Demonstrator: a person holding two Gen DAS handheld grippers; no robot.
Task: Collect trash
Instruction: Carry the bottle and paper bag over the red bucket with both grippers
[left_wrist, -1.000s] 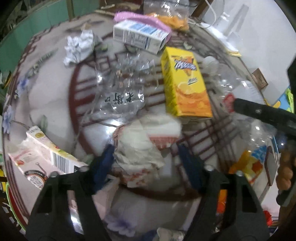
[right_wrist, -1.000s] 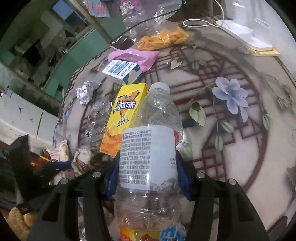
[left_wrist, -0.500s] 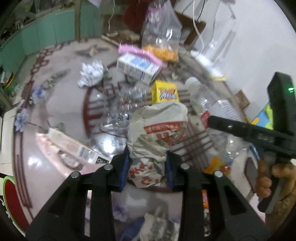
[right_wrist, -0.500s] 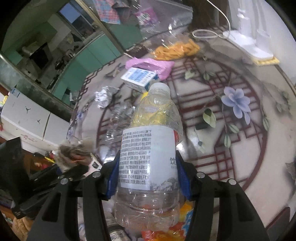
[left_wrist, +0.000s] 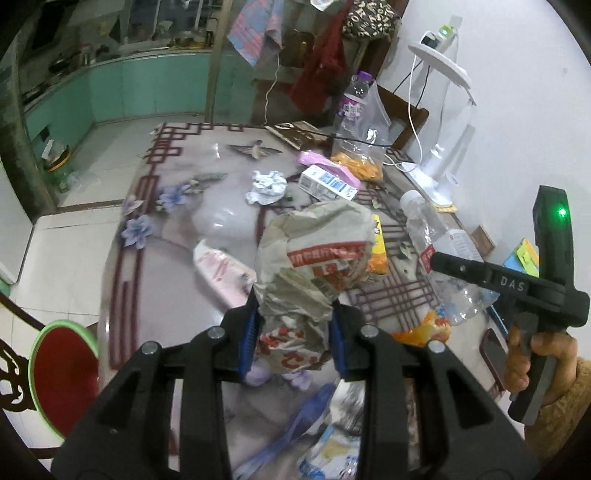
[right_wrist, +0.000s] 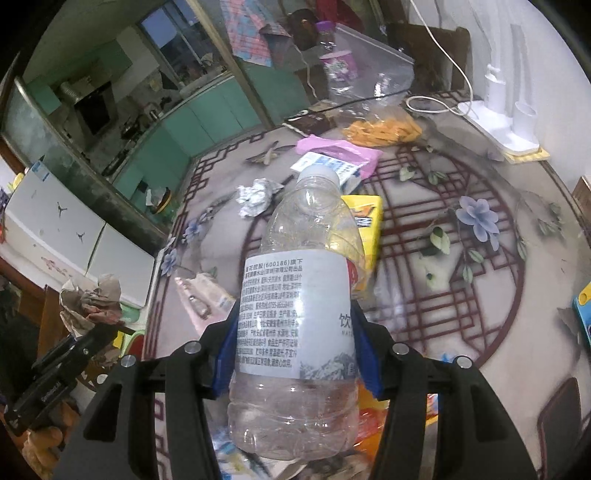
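Note:
My left gripper (left_wrist: 293, 338) is shut on a crumpled paper food wrapper (left_wrist: 314, 258) with red print, held above the patterned table (left_wrist: 177, 229). My right gripper (right_wrist: 295, 354) is shut on an empty clear plastic bottle (right_wrist: 295, 295) with a white label, also lifted off the table. The bottle also shows in the left wrist view (left_wrist: 439, 247), to the right of the wrapper. The wrapper shows small at the left of the right wrist view (right_wrist: 90, 302).
On the table lie a crumpled foil ball (left_wrist: 266, 186), a blue-white milk carton (left_wrist: 327, 182), a yellow drink carton (right_wrist: 364, 221), a pink bag (right_wrist: 336, 149), a clear bag of orange snacks (left_wrist: 356, 166) and a white lamp base (right_wrist: 506, 129). A red stool (left_wrist: 62, 369) stands at left.
My left gripper closed on the wrapper and lifted it well above the table. My right gripper has risen with the bottle still in it.

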